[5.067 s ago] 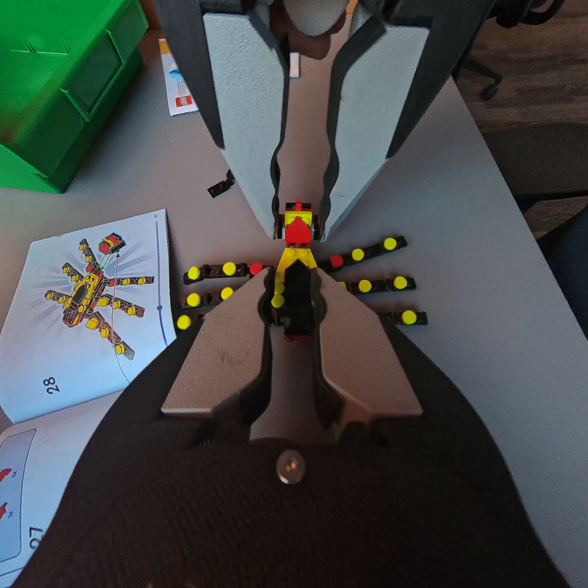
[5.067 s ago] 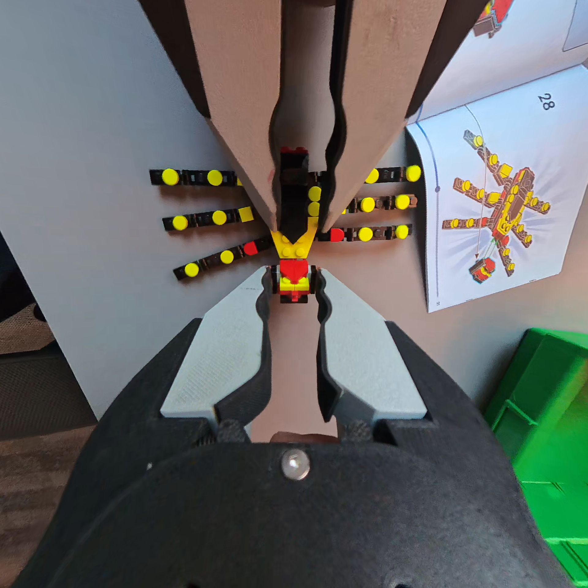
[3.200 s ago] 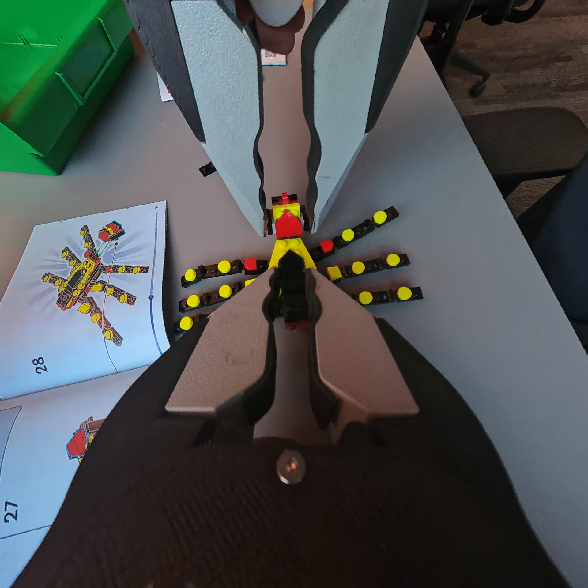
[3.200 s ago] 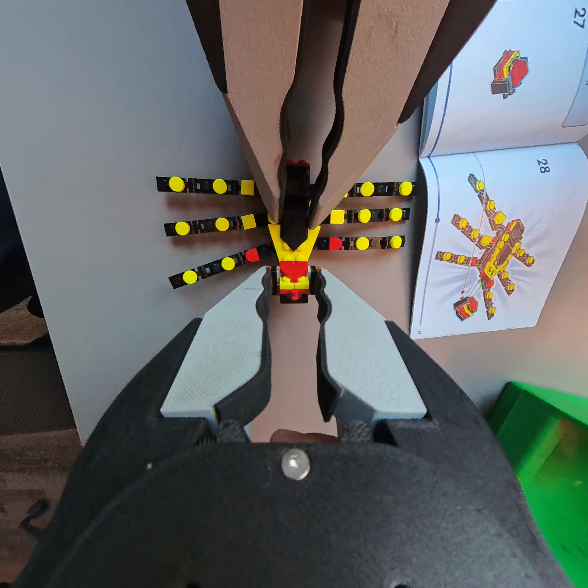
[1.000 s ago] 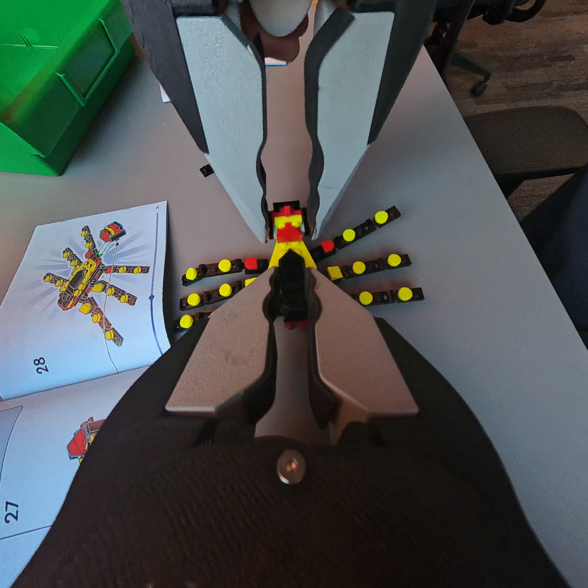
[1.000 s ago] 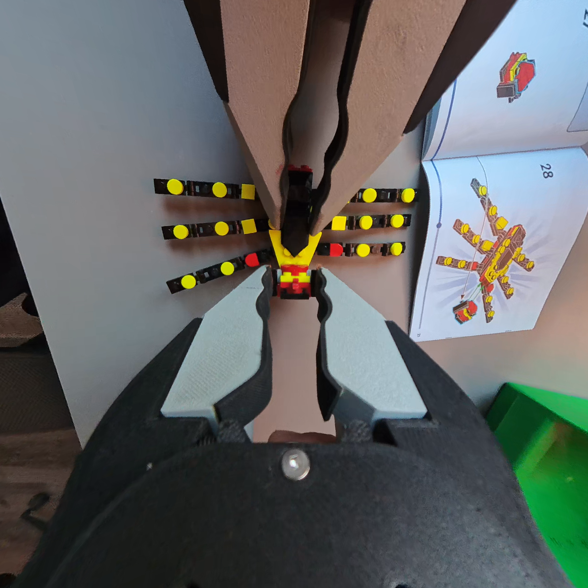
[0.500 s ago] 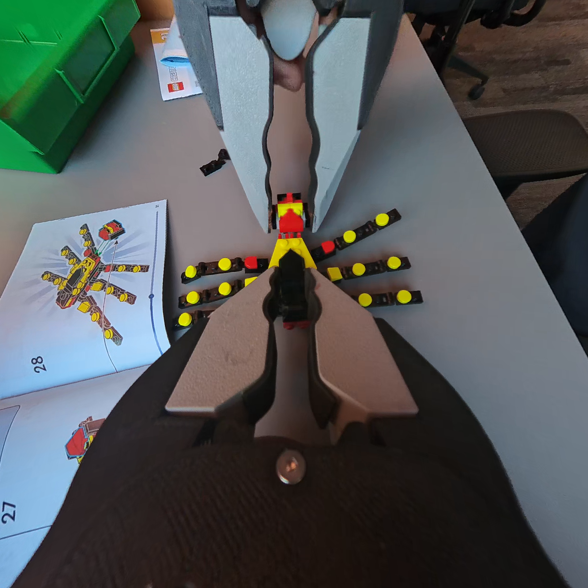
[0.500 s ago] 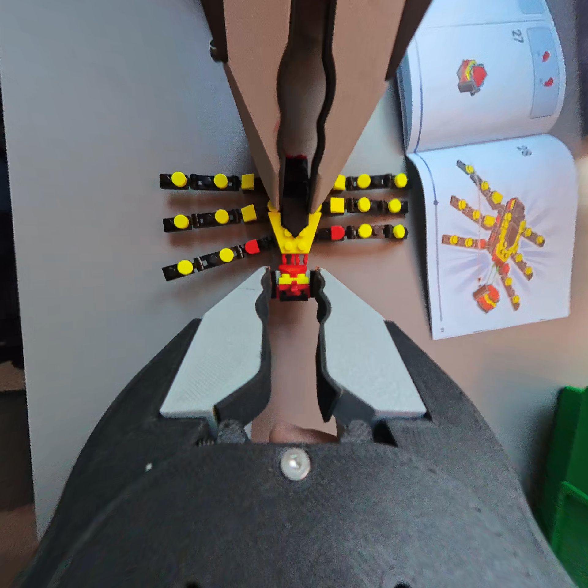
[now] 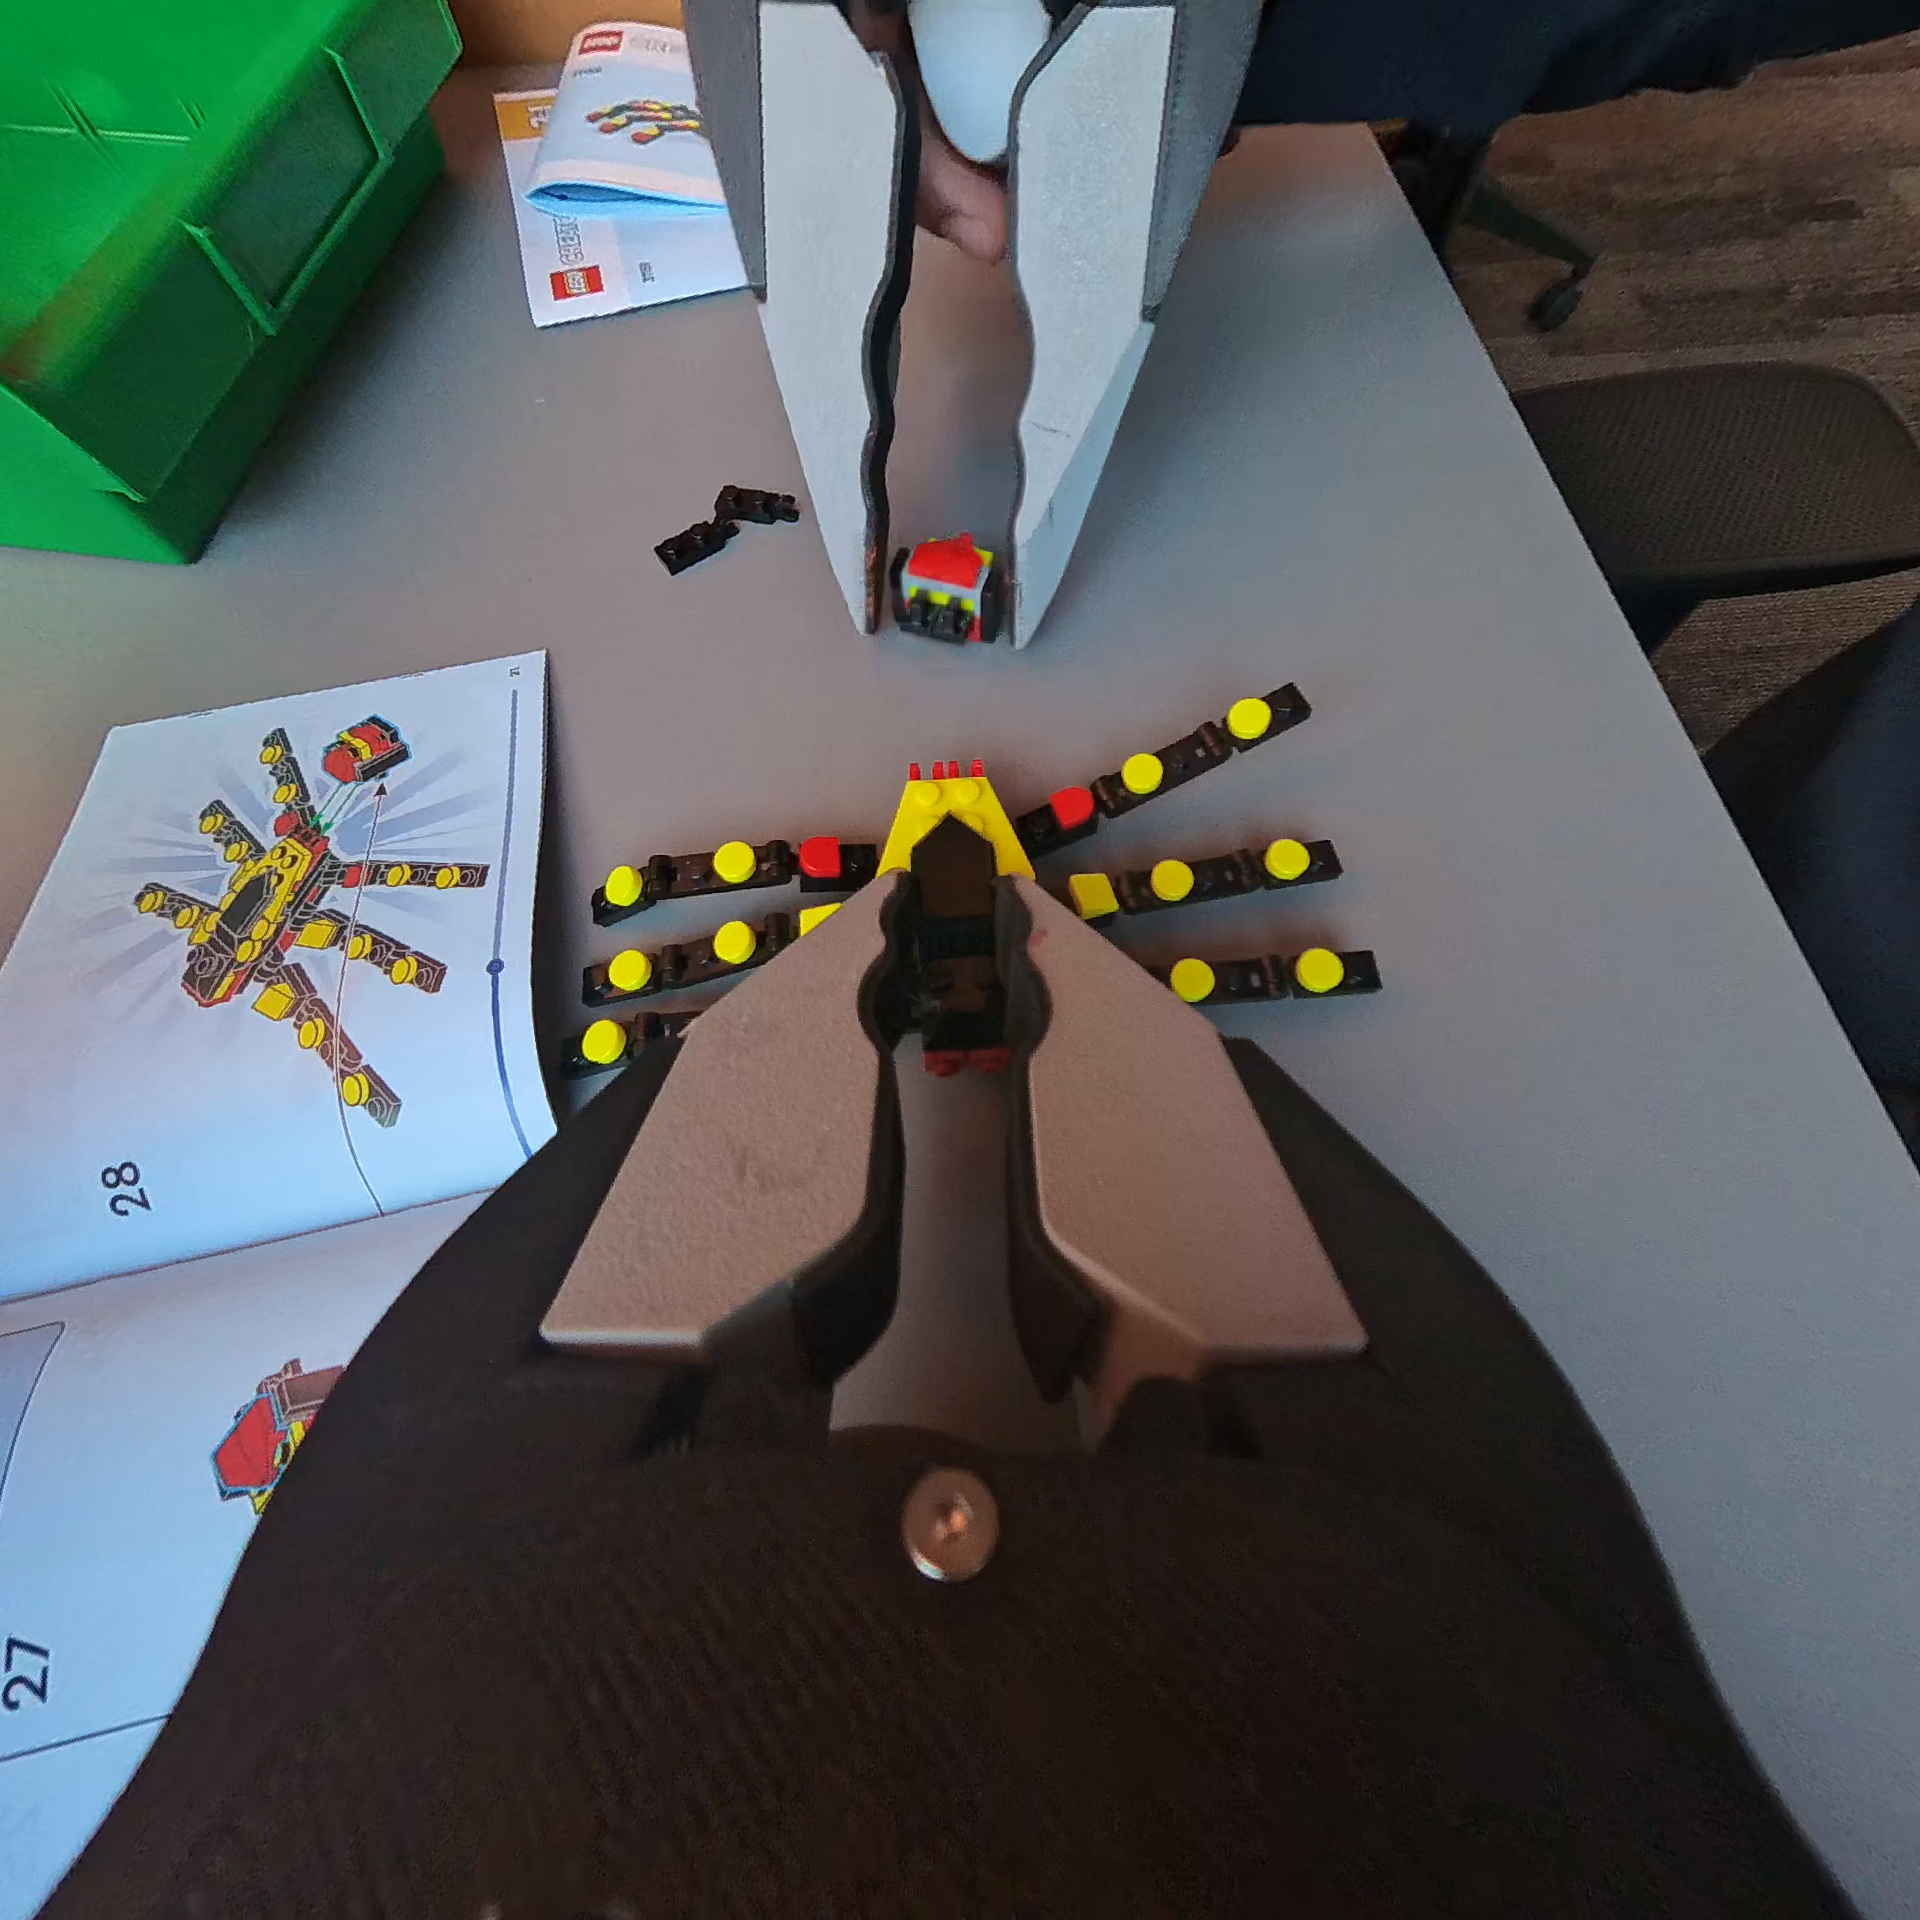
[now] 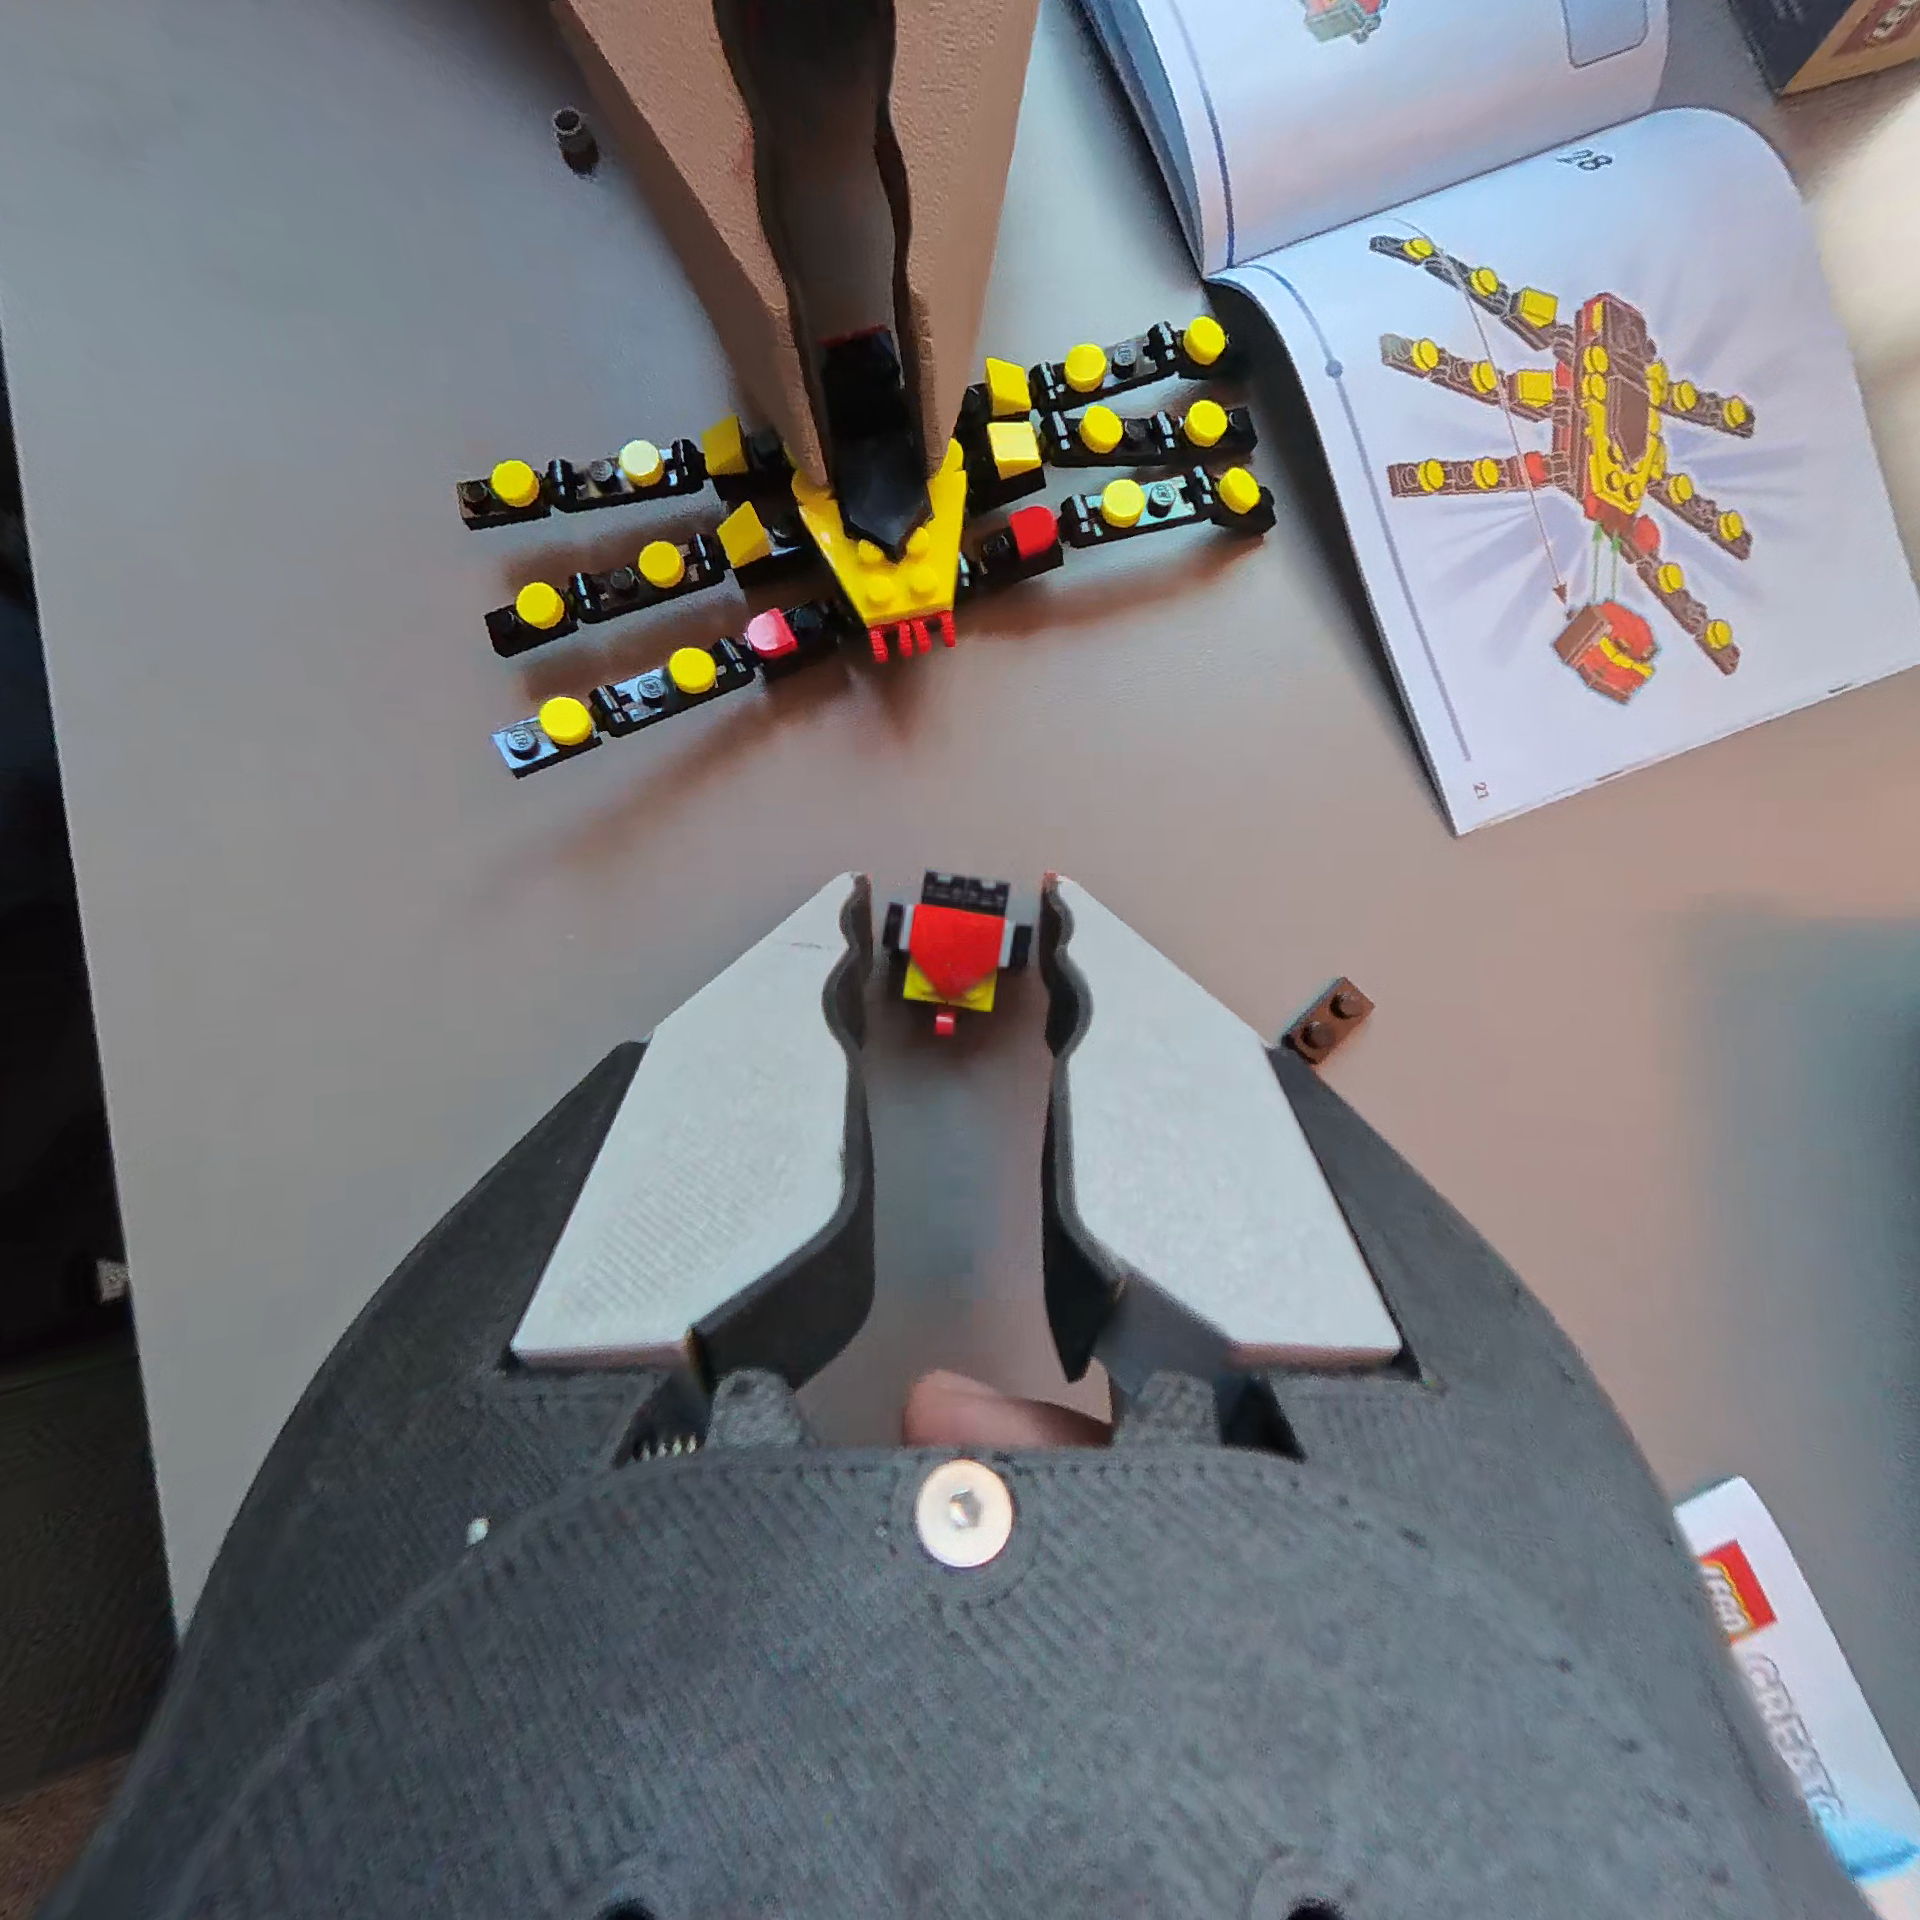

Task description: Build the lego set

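Note:
The black and yellow spider lies flat on the grey table with its legs spread; it also shows in the right wrist view. My left gripper is shut on the spider's black body. A red toothed connector sticks out of its yellow front. My right gripper is shut on the small red, yellow and black head piece. It holds the head piece apart from the spider's front, a short way off. From the left wrist view the right gripper and the head piece face me.
An open instruction booklet lies left of the spider. A green bin and a second booklet sit beyond. Loose black pieces, a brown plate and a tiny black piece lie on the table. A chair stands past the table's right edge. Across from one pair of fingers to the other is roughly 7 centimetres.
The right gripper has drawn back from the spider with the head piece, opening a gap and baring the red toothed connector. The left gripper still grips the body.

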The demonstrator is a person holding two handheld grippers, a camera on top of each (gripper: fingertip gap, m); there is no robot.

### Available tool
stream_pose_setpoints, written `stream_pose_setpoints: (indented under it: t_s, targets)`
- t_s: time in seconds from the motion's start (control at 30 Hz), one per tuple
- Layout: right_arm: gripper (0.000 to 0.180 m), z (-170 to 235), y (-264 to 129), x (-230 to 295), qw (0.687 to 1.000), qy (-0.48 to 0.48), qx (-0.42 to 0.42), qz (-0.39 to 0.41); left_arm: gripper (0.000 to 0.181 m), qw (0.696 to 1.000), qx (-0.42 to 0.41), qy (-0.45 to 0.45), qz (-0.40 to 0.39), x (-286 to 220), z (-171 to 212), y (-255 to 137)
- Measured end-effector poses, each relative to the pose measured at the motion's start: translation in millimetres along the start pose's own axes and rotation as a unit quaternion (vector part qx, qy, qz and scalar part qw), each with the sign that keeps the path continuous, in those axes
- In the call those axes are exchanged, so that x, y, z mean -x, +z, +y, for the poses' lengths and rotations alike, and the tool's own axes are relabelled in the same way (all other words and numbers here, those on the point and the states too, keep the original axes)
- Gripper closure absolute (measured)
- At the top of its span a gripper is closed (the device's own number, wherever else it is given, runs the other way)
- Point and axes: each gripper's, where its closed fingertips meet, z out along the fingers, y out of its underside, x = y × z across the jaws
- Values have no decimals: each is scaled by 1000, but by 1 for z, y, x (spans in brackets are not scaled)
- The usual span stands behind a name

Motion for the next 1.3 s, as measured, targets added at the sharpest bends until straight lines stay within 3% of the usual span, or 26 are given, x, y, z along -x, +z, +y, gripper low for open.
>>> stream_pose_setpoints:
  t_s: [0.03, 0.33, 0.67, 1.3]
  targets:
    - [149, 1, -1, 0, 1000, -3, 6, 7, 168, 1000, 0, 1, -1, 0, 0, 0]
    - [155, 7, -1, -2, 999, 29, -7, 32, 168, 1000, 0, 0, -1, 0, 0, 0]
    - [155, -23, 24, 8, 1000, -27, -8, -8, 168, 1000, 0, 2, -3, 1, 0, 0]
    - [155, -29, 28, 8, 996, -89, -15, -19, 168, 999, 25, 19, -4, 1, -6, 5]
